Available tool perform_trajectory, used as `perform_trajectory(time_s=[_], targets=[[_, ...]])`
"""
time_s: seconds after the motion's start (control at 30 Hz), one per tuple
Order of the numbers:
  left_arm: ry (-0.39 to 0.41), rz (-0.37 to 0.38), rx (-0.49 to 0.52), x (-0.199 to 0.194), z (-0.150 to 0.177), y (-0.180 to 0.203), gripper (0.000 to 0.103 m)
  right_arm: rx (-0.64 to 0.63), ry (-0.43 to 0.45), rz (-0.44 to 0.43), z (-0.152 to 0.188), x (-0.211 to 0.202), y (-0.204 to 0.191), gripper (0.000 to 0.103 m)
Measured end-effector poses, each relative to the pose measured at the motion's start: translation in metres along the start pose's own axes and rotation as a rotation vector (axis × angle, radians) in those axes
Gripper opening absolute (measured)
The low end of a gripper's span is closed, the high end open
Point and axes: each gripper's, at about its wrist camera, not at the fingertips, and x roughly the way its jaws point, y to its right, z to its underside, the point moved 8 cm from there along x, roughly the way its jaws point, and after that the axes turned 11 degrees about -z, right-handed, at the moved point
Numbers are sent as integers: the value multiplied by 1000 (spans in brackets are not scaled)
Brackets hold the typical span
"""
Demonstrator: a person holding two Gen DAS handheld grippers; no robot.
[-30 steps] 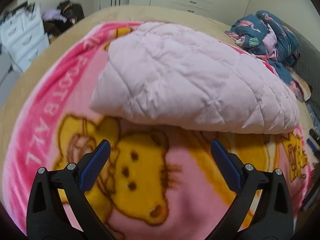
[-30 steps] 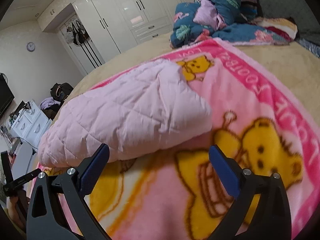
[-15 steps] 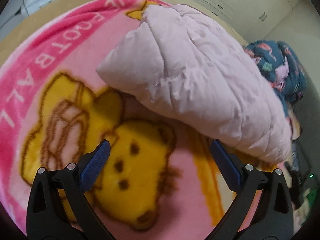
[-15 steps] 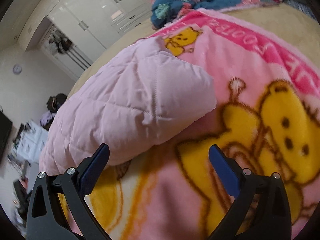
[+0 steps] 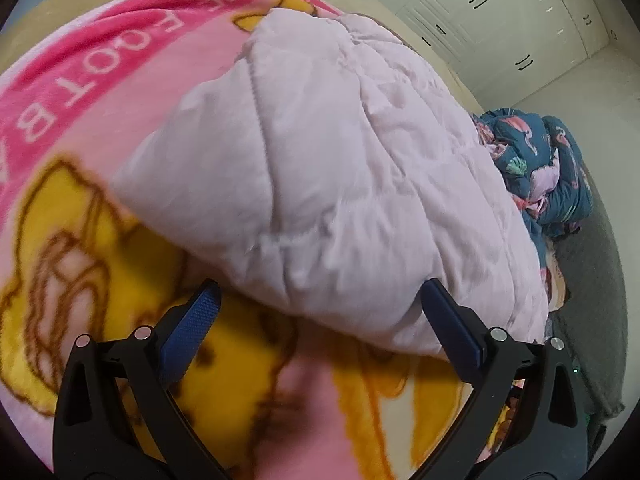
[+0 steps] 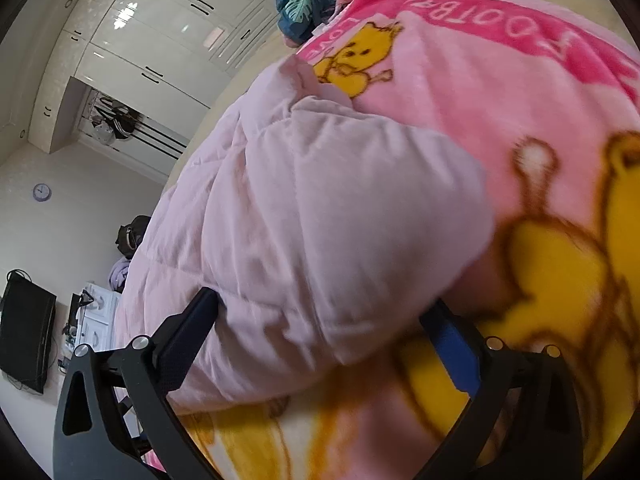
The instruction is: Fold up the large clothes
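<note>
Evidently soft, puffy and light, the quilted pink garment [image 5: 340, 168] wants gripping at its near folded edge; left gripper [image 5: 320, 308] and right gripper [image 6: 324, 320] both have jaws wide, empty.

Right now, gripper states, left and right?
Left gripper: open, empty, at the pale pink quilted jacket edge.
Right gripper: open, straddling the jacket edge, not clamped.

Quilted jacket [image 5: 340, 168]: pale pink cloth, matt, puffy, stitched seams, creased. Blanket [image 5: 92, 92]: fleece, plush, fuzzy nap, printed. Left claw [image 5: 320, 304]: black matt plastic arms, blue textured pads, bright metal rivets. Wardrobe doors [image 6: 160, 36]: white, glossy, reflective.
</note>
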Motion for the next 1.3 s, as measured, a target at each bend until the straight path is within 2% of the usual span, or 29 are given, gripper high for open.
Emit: perform_trajectory(time_s=[0.27,0.6,0.73,0.83,1.03,1.1,1.23,1.3], targets=[[-17,50,-77,19,-15,3,95,23,-8,0,-8,18,2,99],[-31,156,-234,48,-31,6,95,-1,10,-11,-16,35,0,99],[-15,154,-288,54,-40,7,95,-43,15,-1,-19,40,-3,99],[8,129,-264,55,-45,12,95,-67,18,-2,-19,42,-7,94],[31,107,-178,50,-46,23,92,-173,32,35,-20,39,-19,76],[38,98,-141,45,-46,27,85,-237,39,54,-19,37,-27,65],[69,53,-38,32,-47,39,72,-352,40,97,-17,38,-42,53],[95,24,27,23,-47,47,62,-396,44,121,-15,37,-48,47]])
